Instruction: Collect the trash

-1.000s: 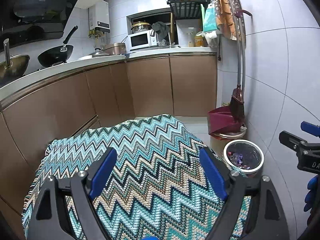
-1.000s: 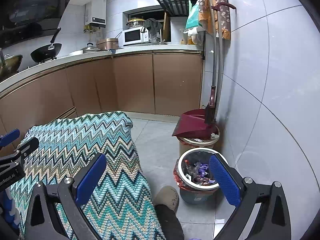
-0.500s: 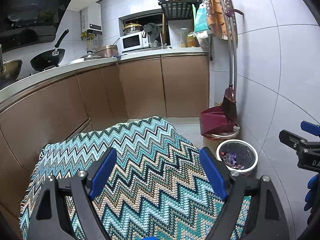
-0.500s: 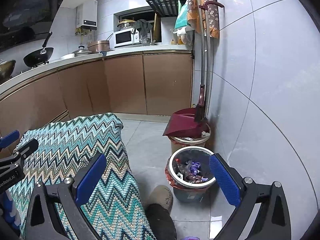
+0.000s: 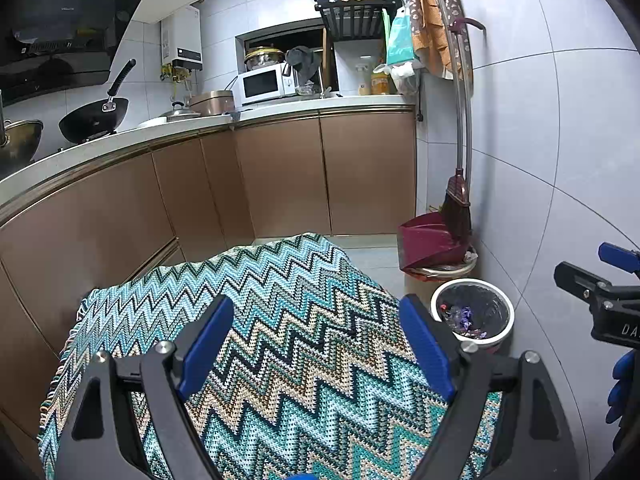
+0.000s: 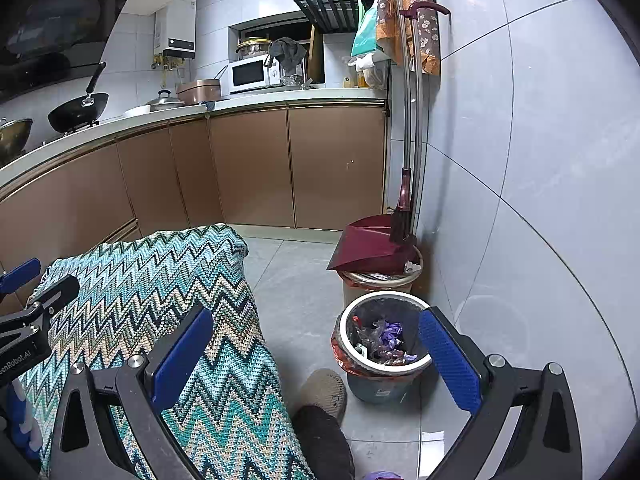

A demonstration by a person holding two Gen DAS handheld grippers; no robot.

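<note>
Both tools, left [image 5: 316,344] & right [image 6: 316,356], gape empty over zigzag blanket [image 5: 280,320]; tiled kitchen, bin [image 6: 382,364] nearby.

right gripper [image 6: 316,354] jaws spread empty above zigzag blanket [image 6: 168,300] and trash bin [image 6: 362,370].

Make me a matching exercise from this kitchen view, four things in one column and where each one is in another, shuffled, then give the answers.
Things:
1. black wok
2. white microwave oven
3. dark red plastic dustpan
4. zigzag knitted blanket

Places:
A. on top of the beige bin by the wall
B. draped below the left gripper
C. on the stove at the left
D. on the counter in the far corner

Pairs: 1-C, 2-D, 3-A, 4-B
</note>
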